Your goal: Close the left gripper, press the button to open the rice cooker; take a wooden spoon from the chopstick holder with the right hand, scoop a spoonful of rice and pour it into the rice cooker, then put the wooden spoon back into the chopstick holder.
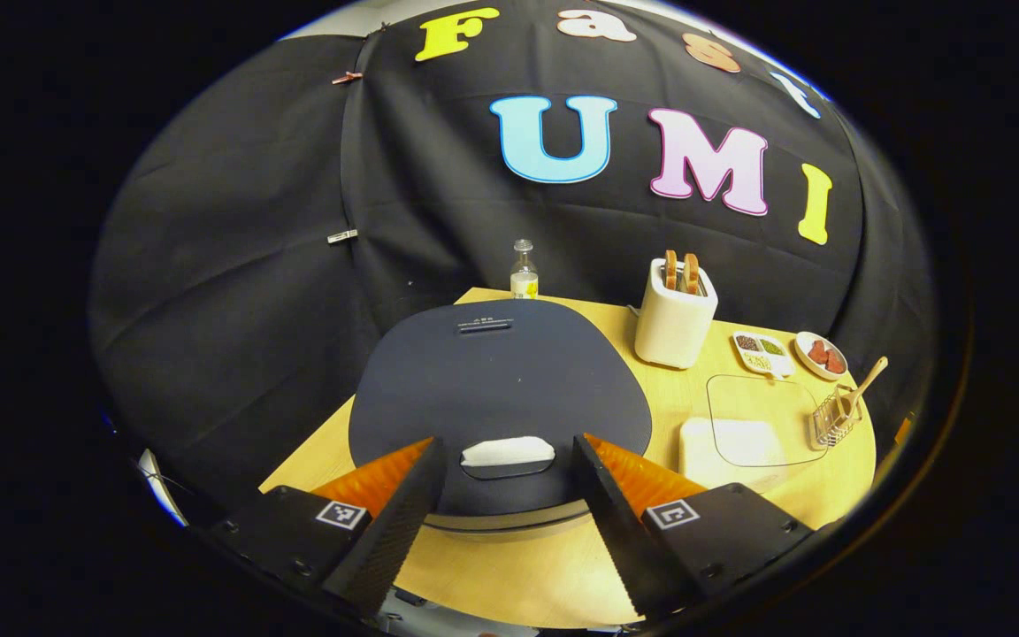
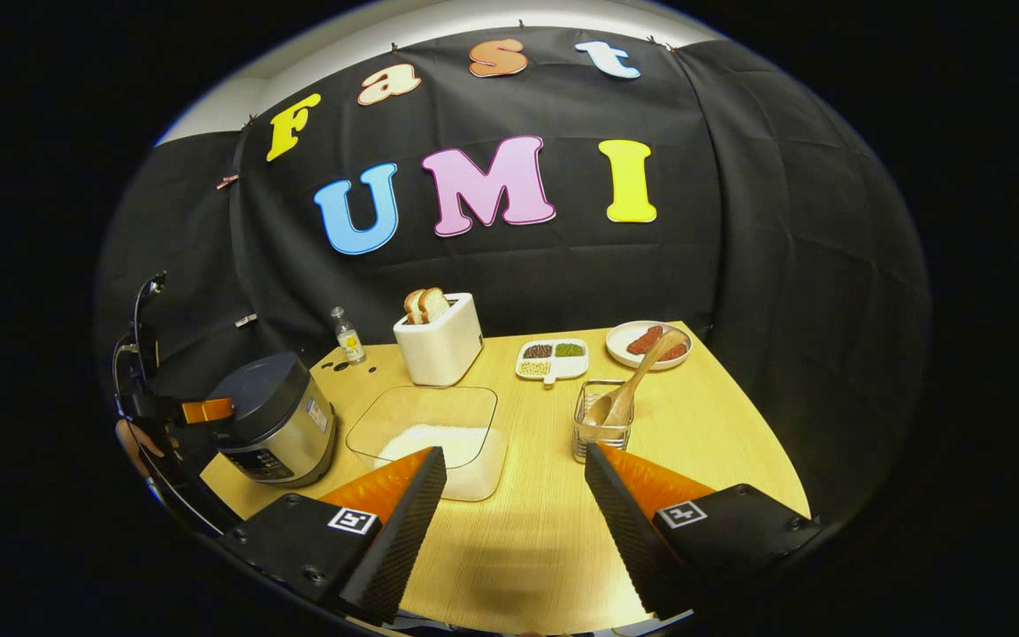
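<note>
Two bread slices in toaster (behind rice container), beside bottle

Wooden table carries rice cooker, toaster, chopstick holder.

Ahead of our left claw sits the rice cooker on the worktop, its button between the two fingers. Behind the cooker stands a small bottle. To its right stands the toaster.

Ahead of our right claw, slightly left, lies the rice container; slightly right, the chopstick holder with the wooden spoon in it. Behind these stand the divided dish and a plate. The rice cooker stands far left.
</note>
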